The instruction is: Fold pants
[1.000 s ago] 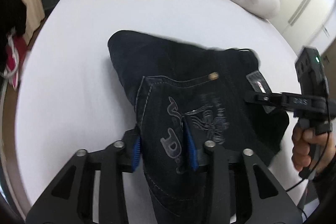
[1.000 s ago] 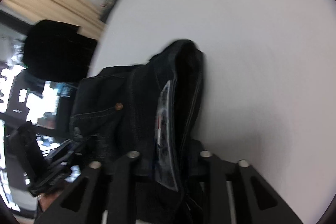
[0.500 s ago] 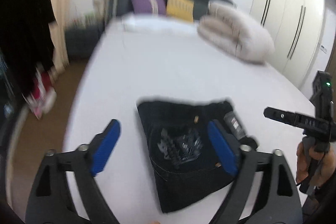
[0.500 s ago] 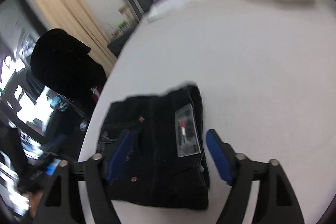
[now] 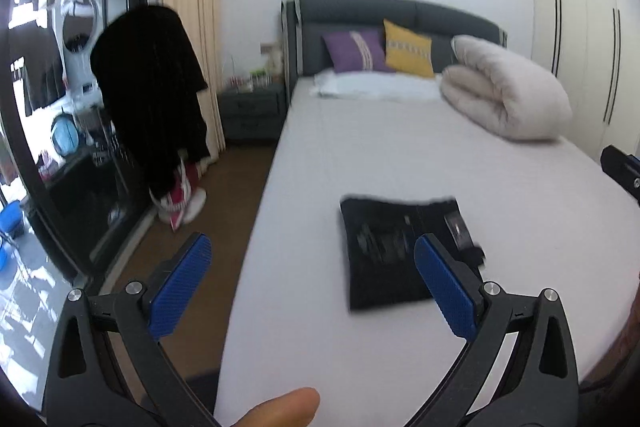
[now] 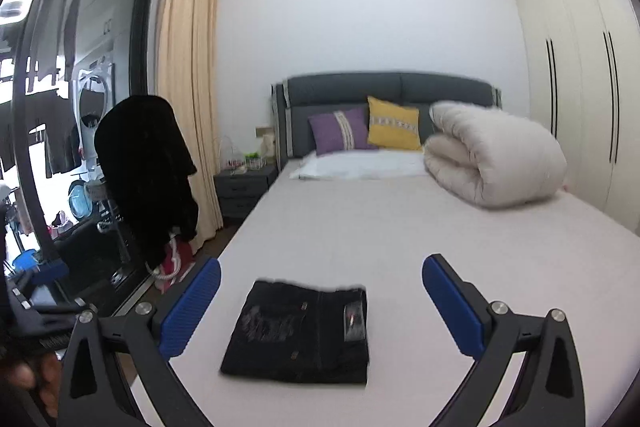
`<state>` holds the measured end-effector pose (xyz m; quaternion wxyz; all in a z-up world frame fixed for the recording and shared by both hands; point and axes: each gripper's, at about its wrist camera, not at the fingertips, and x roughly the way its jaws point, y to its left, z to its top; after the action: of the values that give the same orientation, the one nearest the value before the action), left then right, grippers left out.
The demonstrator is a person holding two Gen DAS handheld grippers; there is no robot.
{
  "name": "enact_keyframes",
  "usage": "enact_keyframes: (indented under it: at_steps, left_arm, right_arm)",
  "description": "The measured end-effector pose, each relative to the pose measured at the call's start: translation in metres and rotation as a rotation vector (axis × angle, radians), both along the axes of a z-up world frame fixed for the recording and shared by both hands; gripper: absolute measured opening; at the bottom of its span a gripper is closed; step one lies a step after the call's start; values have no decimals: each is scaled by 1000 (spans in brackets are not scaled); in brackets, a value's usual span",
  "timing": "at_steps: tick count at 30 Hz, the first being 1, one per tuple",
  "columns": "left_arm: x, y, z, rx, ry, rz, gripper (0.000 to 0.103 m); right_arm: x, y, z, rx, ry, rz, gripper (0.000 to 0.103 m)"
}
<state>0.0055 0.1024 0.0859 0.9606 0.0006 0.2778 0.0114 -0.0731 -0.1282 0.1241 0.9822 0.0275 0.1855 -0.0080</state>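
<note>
Pants (image 6: 298,337) are folded into a compact dark rectangle, lying flat on the bed (image 6: 400,227) near its foot end, around 6 o'clock in the right wrist view; waist label faces up on the right side. Print on the denim is motion-blurred, not legible. Right gripper (image 6: 320,307) has its jaws spread fully, having just been opening, nothing between the blue pads, clear of the fabric. Left gripper (image 5: 312,283) same: jaws just opened wide, empty; its right pad overlaps the pants' edge in the left wrist view, so that corner is hidden. A fingertip (image 5: 280,409) is cut off at 6 o'clock. Rolled duvet (image 6: 496,155) sits at 2 o'clock, well apart.
</note>
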Motion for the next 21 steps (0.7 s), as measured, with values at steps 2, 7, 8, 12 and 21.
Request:
enact_keyframes:
  at_steps: [2,7,8,12,21]
  left_arm:
    - [-17,1,-1,-18,29,0,103]
    - [-46,3,-18,-67,111,23,103]
    - [-47,2,-23,-72,118,22,103]
    - [-51,-2,-36,-76,138,23,103]
    - [-34,3,-57,-70,177,29,103]
  right_arm:
    - [-15,4,0,25,63,-9,103]
    - [-40,10,-20,42,158,-89,103]
    - [-41,9,-26,51,176,-99,103]
    - [-39,10,-47,62,248,-110,103]
    - [-37,30,-62,-22,271,-81,103]
